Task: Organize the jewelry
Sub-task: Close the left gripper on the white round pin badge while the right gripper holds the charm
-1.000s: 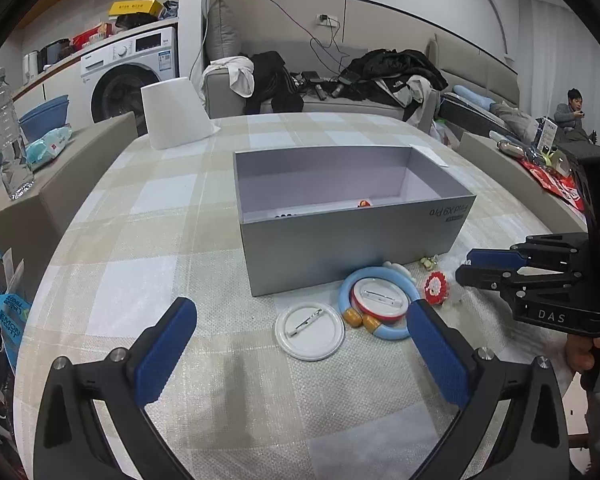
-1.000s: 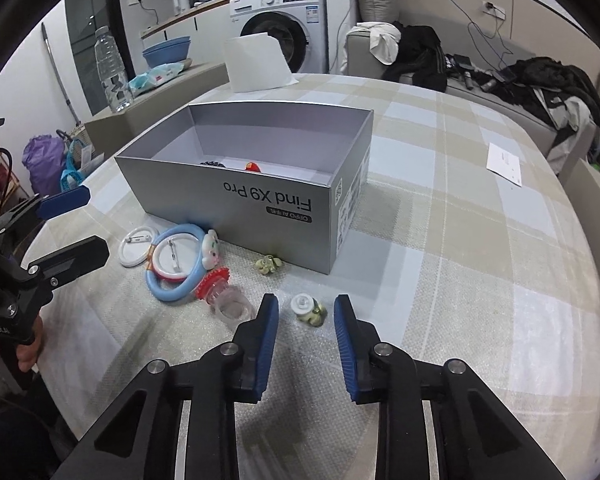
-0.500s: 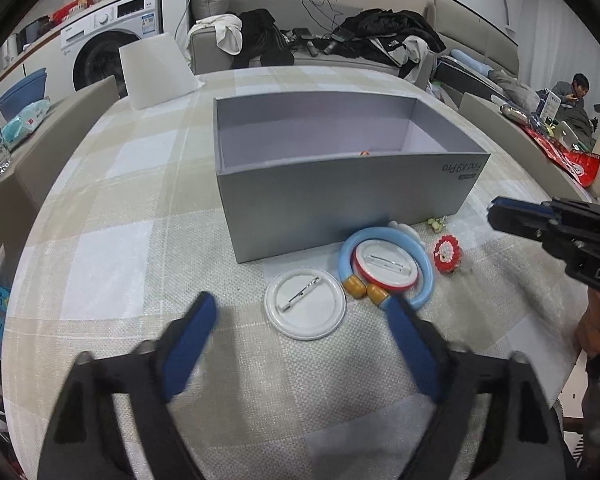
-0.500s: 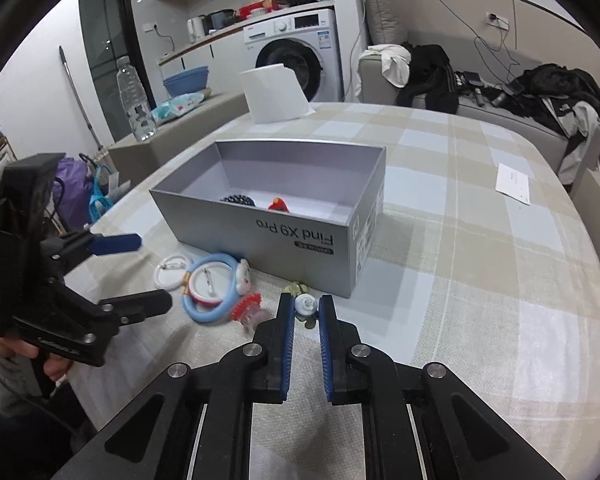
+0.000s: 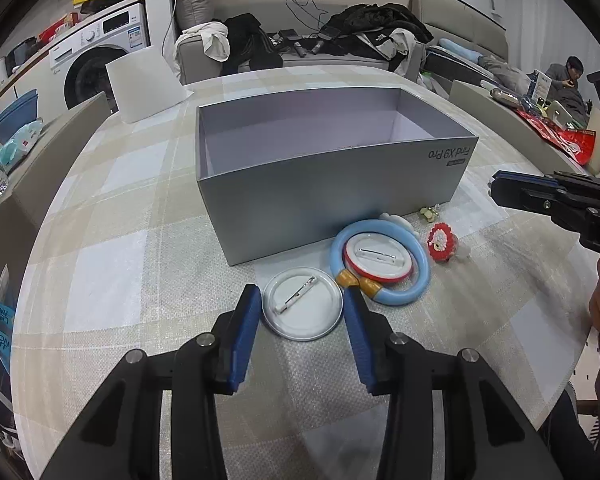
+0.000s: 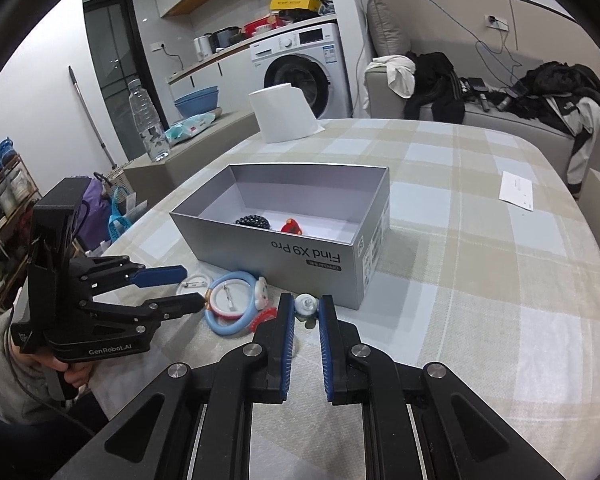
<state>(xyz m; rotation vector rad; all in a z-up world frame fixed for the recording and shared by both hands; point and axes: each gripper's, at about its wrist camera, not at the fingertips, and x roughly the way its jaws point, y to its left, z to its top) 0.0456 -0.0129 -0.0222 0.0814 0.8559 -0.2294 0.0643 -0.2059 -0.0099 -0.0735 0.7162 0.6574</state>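
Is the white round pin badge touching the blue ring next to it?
Apart. In the left wrist view a thin strip of tablecloth shows between the white pin badge and the blue ring.

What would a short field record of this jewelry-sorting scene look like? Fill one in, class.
Container: open silver box on a checked tablecloth
Inside box: dark bead bracelet, small red piece
Left claw: open, straddling white round badge
Right claw: shut on small white charm
Still outside: blue ring, red flower charm
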